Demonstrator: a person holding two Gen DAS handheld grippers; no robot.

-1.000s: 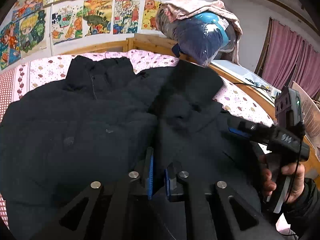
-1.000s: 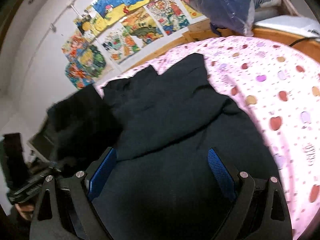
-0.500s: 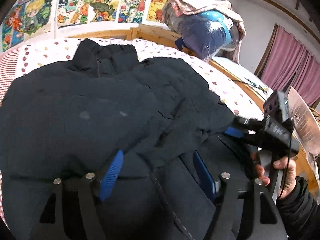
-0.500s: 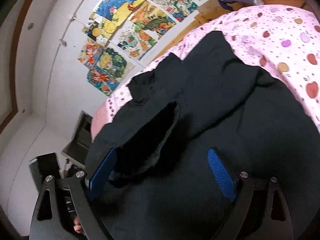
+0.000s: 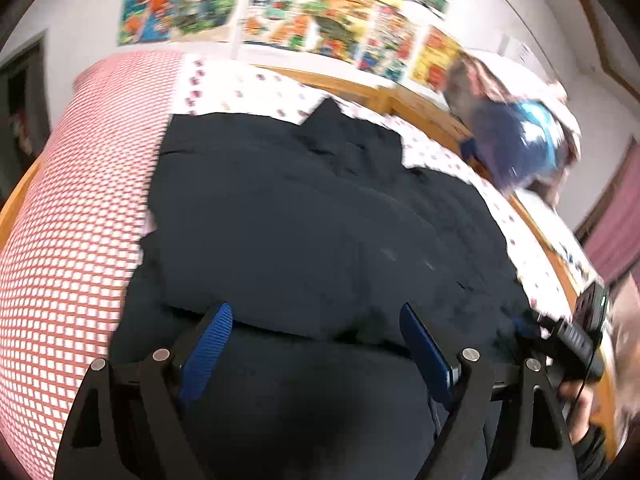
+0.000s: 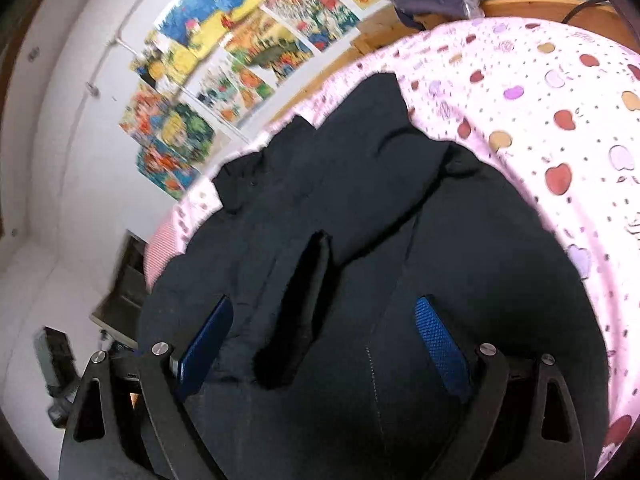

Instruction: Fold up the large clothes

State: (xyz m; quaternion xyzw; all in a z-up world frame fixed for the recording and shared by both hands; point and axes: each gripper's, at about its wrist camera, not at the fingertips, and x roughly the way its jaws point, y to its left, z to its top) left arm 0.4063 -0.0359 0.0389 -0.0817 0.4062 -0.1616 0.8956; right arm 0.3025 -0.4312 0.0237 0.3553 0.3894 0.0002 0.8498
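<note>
In the left wrist view a checked sheet (image 5: 76, 208) fills the 9 o'clock side. The black coat (image 5: 320, 232) lies spread on the bed, collar toward 12 o'clock. The left gripper (image 5: 316, 348) hangs over its hem, jaws wide apart, nothing between them. At 3 o'clock the right gripper (image 5: 572, 336) shows, blurred. In the right wrist view the right gripper's jaws are also spread, over the coat, with a sleeve (image 6: 296, 308) lying across the coat's middle. An apple-print sheet (image 6: 560, 128) spans 1 to 4 o'clock.
</note>
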